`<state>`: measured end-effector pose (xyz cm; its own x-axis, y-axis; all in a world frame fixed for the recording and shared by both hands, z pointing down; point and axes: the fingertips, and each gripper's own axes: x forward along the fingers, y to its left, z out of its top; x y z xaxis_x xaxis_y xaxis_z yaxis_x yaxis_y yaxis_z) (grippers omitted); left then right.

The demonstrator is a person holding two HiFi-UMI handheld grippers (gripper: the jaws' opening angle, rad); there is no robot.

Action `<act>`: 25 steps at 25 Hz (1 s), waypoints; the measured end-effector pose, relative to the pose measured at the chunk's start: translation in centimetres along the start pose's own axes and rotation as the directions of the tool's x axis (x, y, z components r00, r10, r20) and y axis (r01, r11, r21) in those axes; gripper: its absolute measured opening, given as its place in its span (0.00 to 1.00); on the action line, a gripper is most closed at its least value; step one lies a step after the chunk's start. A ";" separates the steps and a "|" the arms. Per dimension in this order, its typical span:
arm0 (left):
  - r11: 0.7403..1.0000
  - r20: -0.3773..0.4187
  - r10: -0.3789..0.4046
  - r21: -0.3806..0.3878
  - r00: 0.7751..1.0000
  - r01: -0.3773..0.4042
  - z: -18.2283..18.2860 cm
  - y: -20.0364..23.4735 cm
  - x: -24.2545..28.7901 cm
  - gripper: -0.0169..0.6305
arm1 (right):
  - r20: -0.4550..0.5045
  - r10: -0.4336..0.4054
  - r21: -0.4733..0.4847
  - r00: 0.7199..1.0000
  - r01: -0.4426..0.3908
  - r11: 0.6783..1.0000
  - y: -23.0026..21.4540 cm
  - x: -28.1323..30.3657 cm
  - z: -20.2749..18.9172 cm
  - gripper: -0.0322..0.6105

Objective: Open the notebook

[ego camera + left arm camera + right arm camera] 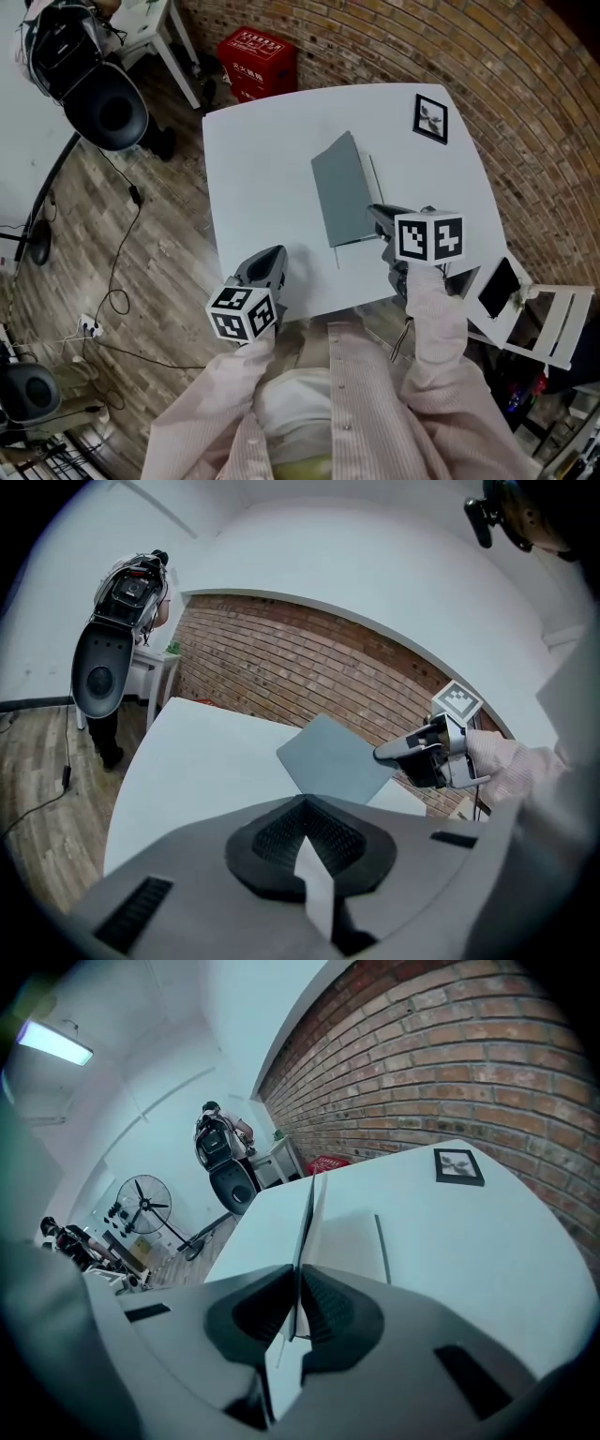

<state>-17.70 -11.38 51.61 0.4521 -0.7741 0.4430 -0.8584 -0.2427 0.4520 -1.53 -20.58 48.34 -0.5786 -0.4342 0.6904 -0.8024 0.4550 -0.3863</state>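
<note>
The notebook lies near the middle of the white table (253, 169). Its grey cover (342, 192) is raised at a tilt, and a strip of white page (374, 178) shows beside it. My right gripper (378, 214) is shut on the cover's near edge. In the right gripper view the cover (307, 1206) stands edge-on between the pads of the right gripper (294, 1283), above the open page (352, 1237). The left gripper view shows the lifted cover (337, 761) with the right gripper (394, 753) on its corner. My left gripper (272, 258) hangs by the table's front edge, its jaws (305, 803) shut with nothing in them.
A framed black marker card (430, 118) lies at the table's far right corner. A red crate (256, 58) sits on the floor beyond the table, and a black chair (108, 103) stands at far left. A white rack (539, 314) stands at right, and a brick wall runs behind.
</note>
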 end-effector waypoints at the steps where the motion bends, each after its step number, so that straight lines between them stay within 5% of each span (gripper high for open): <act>1: 1.000 0.004 -0.001 0.001 1.000 0.001 0.1 0.1 -0.3 0.01 | 0.003 -0.009 -0.009 1.000 0.009 1.000 0.3 0.0 0.1 0.10; 25: 0.976 0.149 0.191 -0.135 0.970 -0.172 1.1 2.2 -3.1 0.01 | 0.045 -0.060 -0.267 0.997 0.069 0.961 8.0 1.8 0.6 0.10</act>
<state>-21.23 -10.18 50.42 0.2383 -0.8844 0.4013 -0.8828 -0.0250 0.4692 -9.11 -18.17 46.11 -0.5358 -0.4949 0.6841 -0.7724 0.6145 -0.1603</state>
